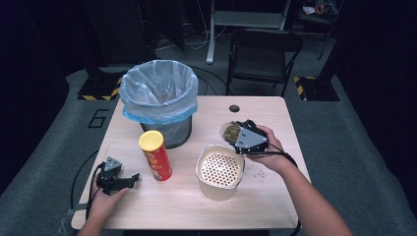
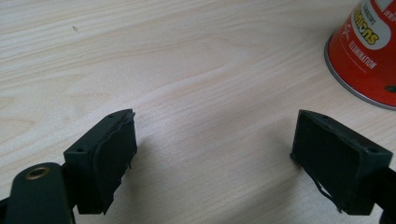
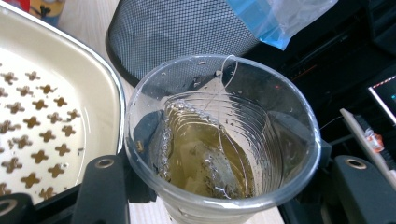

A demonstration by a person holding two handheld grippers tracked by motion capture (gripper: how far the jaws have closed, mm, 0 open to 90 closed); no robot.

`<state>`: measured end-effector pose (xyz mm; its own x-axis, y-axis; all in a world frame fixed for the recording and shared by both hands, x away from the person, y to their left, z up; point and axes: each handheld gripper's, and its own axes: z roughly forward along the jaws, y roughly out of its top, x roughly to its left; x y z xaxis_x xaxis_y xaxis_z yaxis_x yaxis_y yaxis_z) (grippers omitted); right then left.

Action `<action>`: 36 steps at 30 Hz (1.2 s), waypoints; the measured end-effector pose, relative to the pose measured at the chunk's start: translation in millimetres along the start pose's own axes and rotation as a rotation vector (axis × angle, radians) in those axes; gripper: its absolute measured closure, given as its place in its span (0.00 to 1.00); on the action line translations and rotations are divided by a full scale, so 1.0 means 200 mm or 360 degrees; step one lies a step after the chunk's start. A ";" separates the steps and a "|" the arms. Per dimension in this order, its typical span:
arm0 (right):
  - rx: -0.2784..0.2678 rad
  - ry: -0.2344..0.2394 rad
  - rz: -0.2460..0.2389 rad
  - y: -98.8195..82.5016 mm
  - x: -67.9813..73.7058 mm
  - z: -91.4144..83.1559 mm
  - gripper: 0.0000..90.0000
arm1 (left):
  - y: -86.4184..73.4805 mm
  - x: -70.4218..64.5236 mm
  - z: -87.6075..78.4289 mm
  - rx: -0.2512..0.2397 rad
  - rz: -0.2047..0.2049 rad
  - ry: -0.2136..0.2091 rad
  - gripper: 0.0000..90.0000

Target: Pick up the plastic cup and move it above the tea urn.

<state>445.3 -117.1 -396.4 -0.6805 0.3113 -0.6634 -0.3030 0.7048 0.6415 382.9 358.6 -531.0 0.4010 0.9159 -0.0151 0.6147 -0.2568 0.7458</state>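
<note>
Right gripper view: right tongs (image 3: 219, 186) are clamping the cup (image 3: 219, 140); tilt slowly over the strainer (image 3: 42, 116); left tongs (image 2: 229, 158) are gaping.

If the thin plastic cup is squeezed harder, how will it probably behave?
The clear plastic cup looks thin, so it would likely buckle between the right claw pads. It holds yellowish liquid and a tea bag, so tilting or denting could spill it. Its wet wall may be slippery.

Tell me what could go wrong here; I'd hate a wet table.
1. The right gripper squeezes a thin clear cup of tea beside the strainer tub; the soft wall could buckle or slip.
2. Tipped too fast, tea and the teabag may splash past the rim onto the table.
</note>
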 end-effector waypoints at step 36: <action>0.0276 -0.0484 -0.1750 0.14 0.36 0.01 0.49 | 0.00 0.00 0.00 -0.0001 -0.0001 0.0000 0.15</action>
<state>388.6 -73.4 -427.4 0.0906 -0.4010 -0.9116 -0.5206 0.7612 -0.3866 382.9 358.5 -531.0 0.4006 0.9161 -0.0157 0.6144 -0.2559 0.7463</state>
